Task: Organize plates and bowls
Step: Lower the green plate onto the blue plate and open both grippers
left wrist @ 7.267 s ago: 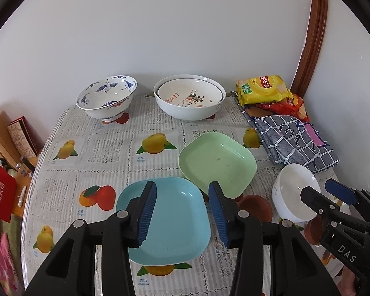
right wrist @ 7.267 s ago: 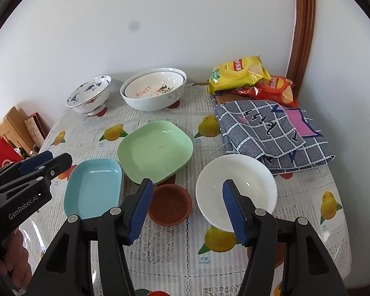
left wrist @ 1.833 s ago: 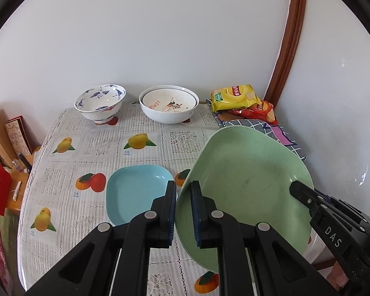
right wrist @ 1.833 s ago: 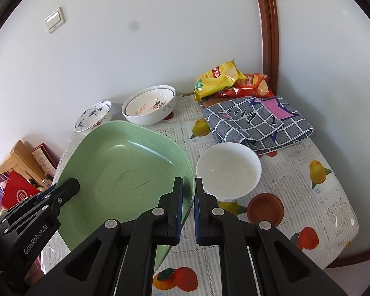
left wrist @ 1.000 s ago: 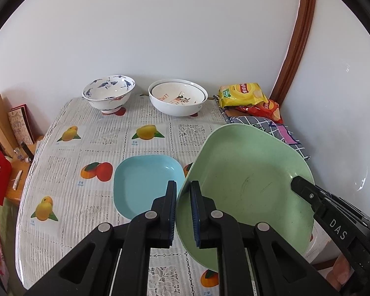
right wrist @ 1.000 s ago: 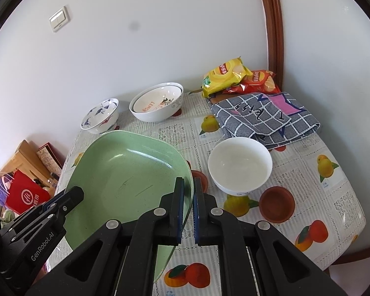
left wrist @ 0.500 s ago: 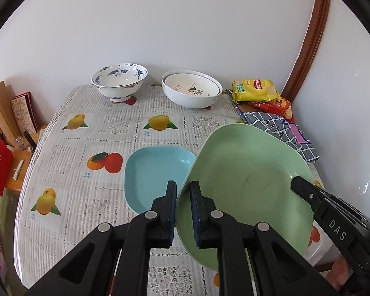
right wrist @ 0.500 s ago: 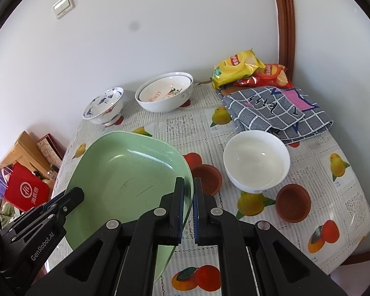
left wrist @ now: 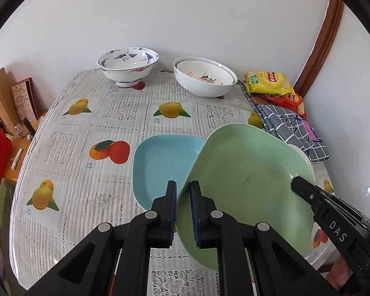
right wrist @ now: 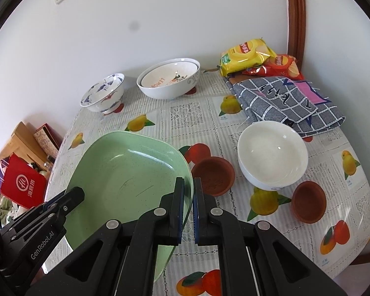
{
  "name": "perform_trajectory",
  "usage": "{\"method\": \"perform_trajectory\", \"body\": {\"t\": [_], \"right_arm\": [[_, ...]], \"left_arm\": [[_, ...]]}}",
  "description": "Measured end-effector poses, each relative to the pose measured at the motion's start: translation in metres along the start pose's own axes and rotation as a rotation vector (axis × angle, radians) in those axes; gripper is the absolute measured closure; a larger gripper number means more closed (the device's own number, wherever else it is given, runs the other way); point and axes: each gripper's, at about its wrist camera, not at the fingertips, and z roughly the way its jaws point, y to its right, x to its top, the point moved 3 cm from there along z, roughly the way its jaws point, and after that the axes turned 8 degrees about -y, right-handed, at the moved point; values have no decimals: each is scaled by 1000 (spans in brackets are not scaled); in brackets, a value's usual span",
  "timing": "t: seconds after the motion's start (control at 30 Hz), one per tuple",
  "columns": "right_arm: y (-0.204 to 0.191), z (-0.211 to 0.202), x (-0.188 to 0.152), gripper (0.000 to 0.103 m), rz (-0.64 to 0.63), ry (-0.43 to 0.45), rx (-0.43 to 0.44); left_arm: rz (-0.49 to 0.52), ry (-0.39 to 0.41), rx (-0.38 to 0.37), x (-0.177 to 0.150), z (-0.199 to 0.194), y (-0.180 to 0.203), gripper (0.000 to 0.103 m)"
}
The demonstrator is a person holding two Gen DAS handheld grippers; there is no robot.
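Tongs of both hands hold one green plate (left wrist: 249, 187) in the air above the bench (left wrist: 69, 148). The left tongs (left wrist: 183, 209) are closed on the left rim of the plate, with the rim between the two blue pads. The right tongs (right wrist: 188, 207) are closed in the same way on the opposite rim. The plate is tilted, and its hollow side faces up and toward the cameras.

Under the plate's left part a blue plate (left wrist: 160, 162) lies flat on the bench, near the middle of the front half. In the left wrist view the green plate covers its right edge.

At the back edge of the bench stand a blue-and-white patterned bowl (left wrist: 127, 65) toward the left, and to its right two white bowls nested one in the other (left wrist: 204, 76). In the back right corner lie a yellow snack bag (right wrist: 246, 55) and a red snack bag (right wrist: 281, 67), and in front of them a grey checked cloth (right wrist: 288, 101).

On the right half of the bench a white bowl (right wrist: 272, 154) stands just in front of the cloth. One small brown dish (right wrist: 213, 175) sits just beside the bowl on its left, and another brown dish (right wrist: 308, 202) sits near the front right edge.
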Motion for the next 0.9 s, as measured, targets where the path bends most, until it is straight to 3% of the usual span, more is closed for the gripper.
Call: {"method": "perform_trajectory", "body": {"t": [0.53,0.9], "right_arm": [[-14,59,-11,97,-36,-121,-10],[-38,83,5,97,-100,-145,6]], "left_arm": [[-66,-108,20,-14,51,-30,92],[-127,-106,42,-1,61,-54,92]]}}
